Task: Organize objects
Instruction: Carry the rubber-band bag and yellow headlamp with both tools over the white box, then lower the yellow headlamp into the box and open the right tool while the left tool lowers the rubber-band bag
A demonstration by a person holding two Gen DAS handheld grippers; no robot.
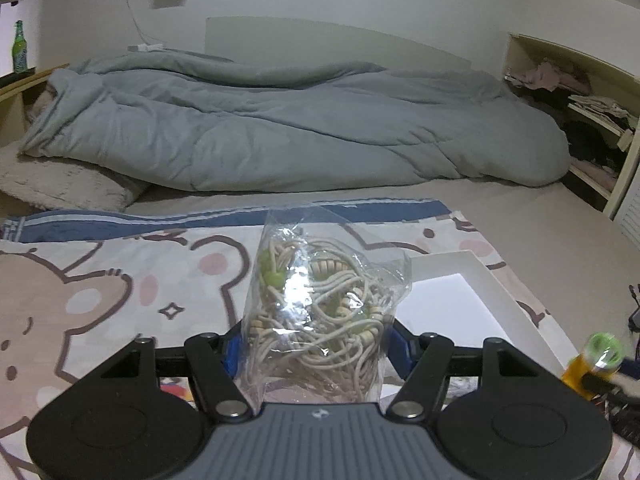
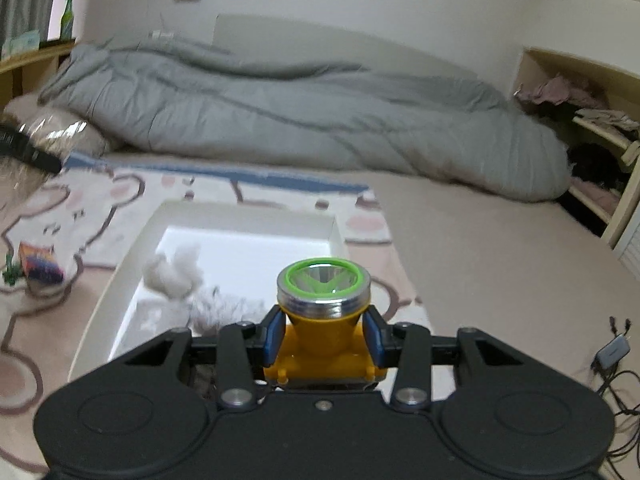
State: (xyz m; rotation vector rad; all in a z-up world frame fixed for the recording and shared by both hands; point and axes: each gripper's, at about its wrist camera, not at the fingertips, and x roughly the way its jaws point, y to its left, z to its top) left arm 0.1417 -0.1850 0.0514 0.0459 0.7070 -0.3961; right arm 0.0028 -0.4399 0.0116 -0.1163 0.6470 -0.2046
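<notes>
In the left wrist view, the left gripper (image 1: 316, 344) is clamped on a clear plastic bag (image 1: 320, 304) stuffed with pale cords and green beads, held up over the bear-print blanket (image 1: 120, 280); just right of the bag sits the white tray (image 1: 472, 280), and beyond the tray's near right corner shows the yellow flashlight (image 1: 592, 364). In the right wrist view, the right gripper (image 2: 324, 336) is clamped on the flashlight's yellow body, lens up, above the tray's (image 2: 132, 248) near end, where grey fluffy items (image 2: 176, 272) lie inside at the near left.
</notes>
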